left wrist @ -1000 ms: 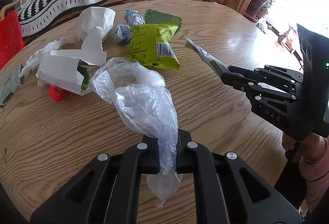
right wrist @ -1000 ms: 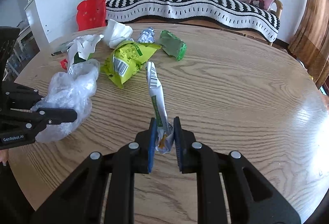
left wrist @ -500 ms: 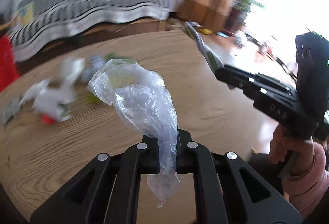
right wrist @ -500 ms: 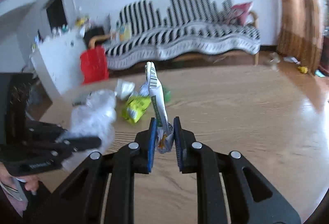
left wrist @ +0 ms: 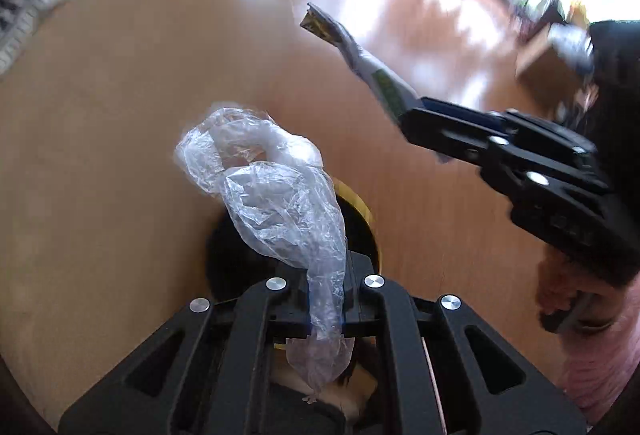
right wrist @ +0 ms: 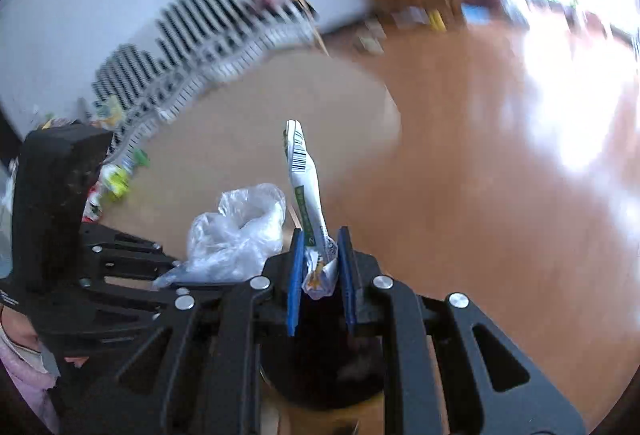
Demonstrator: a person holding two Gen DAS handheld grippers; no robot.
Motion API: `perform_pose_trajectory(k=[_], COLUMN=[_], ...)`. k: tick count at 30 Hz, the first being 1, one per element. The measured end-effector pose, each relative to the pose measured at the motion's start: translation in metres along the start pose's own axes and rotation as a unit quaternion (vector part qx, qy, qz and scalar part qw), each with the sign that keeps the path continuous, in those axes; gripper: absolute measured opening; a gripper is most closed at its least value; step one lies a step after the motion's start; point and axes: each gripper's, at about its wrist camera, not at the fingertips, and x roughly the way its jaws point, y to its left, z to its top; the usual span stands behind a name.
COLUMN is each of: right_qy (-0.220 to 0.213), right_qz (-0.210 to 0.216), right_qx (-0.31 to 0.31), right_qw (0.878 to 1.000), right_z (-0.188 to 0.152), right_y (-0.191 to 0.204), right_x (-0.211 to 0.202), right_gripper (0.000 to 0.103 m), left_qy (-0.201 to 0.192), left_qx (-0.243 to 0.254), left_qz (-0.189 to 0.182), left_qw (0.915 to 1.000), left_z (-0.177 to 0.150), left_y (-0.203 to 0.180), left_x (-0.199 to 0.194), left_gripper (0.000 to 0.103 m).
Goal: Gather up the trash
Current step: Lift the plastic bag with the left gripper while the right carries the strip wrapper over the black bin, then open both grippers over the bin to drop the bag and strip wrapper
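My left gripper [left wrist: 326, 299] is shut on a crumpled clear plastic bag [left wrist: 276, 195], which stands up from the jaws. Directly below it is a dark trash bin with a yellow rim [left wrist: 362, 207], mostly hidden by the bag and fingers. My right gripper [left wrist: 412, 119] comes in from the right, shut on a long white and green wrapper [left wrist: 360, 59]. In the right wrist view the right gripper [right wrist: 320, 251] pinches the wrapper [right wrist: 306, 179] at its crumpled lower end. There the left gripper [right wrist: 168, 275] and the bag [right wrist: 236, 231] sit close on the left. The bin's dark opening [right wrist: 320, 363] lies under the fingers.
The round wooden table [right wrist: 280, 107] lies behind, with leftover wrappers [right wrist: 118, 179] at its far left edge. A striped sofa [right wrist: 192, 47] stands by the wall. Shiny wooden floor [right wrist: 500, 195] spreads to the right. A hand in a pink sleeve [left wrist: 580, 307] holds the right gripper.
Both grippers have swung away from the trash pile, off the table and over the floor, rolling and tilting downward. They now hang above the bin, each keeping its piece of trash.
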Motion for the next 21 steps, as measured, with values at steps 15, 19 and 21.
perform_pose_trajectory(k=[15,19,21], right_qy=[0.150,0.151,0.147], right_qz=[0.025,0.026,0.027], right_qx=[0.098,0.112,0.120], right_qw=[0.983,0.982,0.982], right_z=[-0.079,-0.074,-0.071], right_y=[-0.044,-0.056,-0.059], right_x=[0.116,0.111,0.109], right_gripper=[0.017,0.017,0.017], left_qy=[0.139,0.139,0.138], left_qx=[0.018,0.022,0.017], left_qz=[-0.001,-0.010,-0.013], left_qw=[0.9901,0.9900,0.9902], left_z=[-0.010,-0.006,-0.009], left_y=[0.004,-0.002,-0.006], left_x=[0.108,0.113,0.112], left_gripper=[0.007,0.007,0.007])
